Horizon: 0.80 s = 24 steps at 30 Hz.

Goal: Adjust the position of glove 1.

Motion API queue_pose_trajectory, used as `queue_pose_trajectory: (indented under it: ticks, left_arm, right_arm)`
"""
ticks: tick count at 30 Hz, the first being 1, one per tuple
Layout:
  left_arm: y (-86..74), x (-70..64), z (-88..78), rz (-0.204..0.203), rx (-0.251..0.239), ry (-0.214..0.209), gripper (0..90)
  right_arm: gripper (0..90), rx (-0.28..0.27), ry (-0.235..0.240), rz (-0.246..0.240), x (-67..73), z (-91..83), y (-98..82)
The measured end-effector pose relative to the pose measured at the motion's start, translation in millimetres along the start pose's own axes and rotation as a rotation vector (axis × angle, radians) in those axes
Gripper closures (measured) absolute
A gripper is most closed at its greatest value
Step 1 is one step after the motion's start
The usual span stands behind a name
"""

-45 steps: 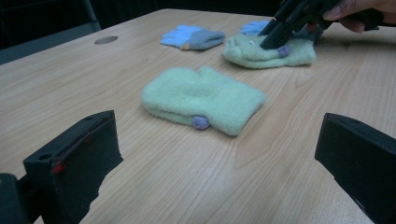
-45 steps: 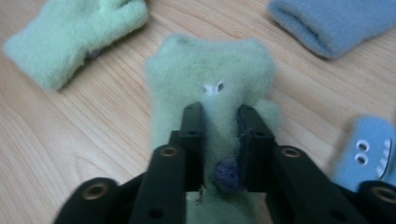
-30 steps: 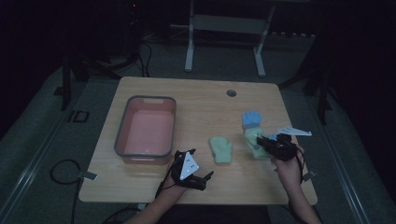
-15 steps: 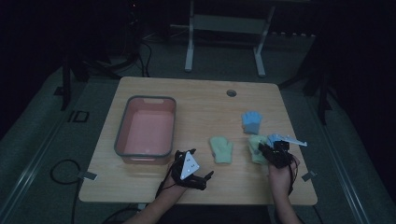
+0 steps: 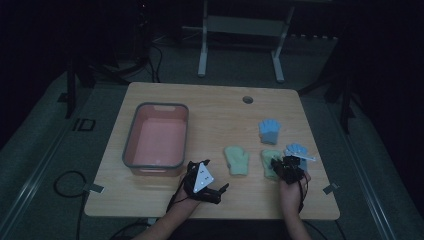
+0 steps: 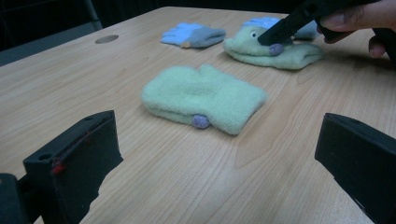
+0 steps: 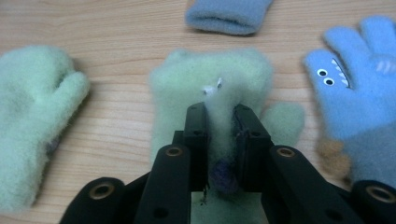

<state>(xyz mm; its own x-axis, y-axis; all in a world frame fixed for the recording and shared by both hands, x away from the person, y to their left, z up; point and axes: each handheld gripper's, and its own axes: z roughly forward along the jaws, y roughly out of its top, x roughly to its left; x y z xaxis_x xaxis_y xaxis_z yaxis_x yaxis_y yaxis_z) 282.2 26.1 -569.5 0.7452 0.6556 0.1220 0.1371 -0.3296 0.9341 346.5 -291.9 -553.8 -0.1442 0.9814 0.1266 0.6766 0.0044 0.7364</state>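
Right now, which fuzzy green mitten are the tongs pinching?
The fuzzy green mitten on the right, beside the blue monster-face glove. The right tongs squeeze its fleece. The other green mitten lies untouched.

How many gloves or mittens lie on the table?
4: a green mitten mid-table, a green mitten pinched by the right gripper, a blue glove behind, a blue glove beside the gripper.

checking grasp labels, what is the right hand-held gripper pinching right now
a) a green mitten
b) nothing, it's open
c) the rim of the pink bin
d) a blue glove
a: in the right gripper view the right hand-held gripper has its jaws closed on a fold of the green mitten, with the blue glove lying untouched beside it.
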Motion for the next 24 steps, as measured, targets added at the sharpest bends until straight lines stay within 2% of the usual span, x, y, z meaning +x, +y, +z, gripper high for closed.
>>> queue_pose_trajectory:
  ticks: [7, 11, 14, 17, 20, 24]
  left_arm:
    - [0.1, 0.2, 0.1, -0.002, 0.000, -0.001, 0.2]
    - [0.0, 0.4, 0.1, -0.005, 0.000, -0.002, 0.2]
    - [-0.1, 0.4, -0.4, -0.002, -0.002, -0.003, 0.2]
    - [-0.1, 0.5, -0.1, -0.004, -0.002, -0.003, 0.2]
    - [-0.2, 0.8, -0.3, -0.006, -0.004, -0.005, 0.2]
    - [-0.2, 1.0, -0.3, -0.008, -0.003, -0.004, 0.2]
  right_arm:
    - [67.7, 0.009, 0.012, -0.040, -2.2, -6.2, 8.5]
    - [66.0, -0.007, 0.057, -0.073, -8.2, -17.2, 21.9]
    - [67.8, -0.025, 0.127, -0.139, -10.1, -23.5, 33.3]
    - [68.2, -0.024, 0.170, -0.233, -9.4, -25.8, 40.2]
    - [67.9, -0.010, 0.206, -0.313, -11.4, -23.5, 43.0]
    - [66.4, 0.032, 0.232, -0.380, -16.2, -18.2, 43.2]
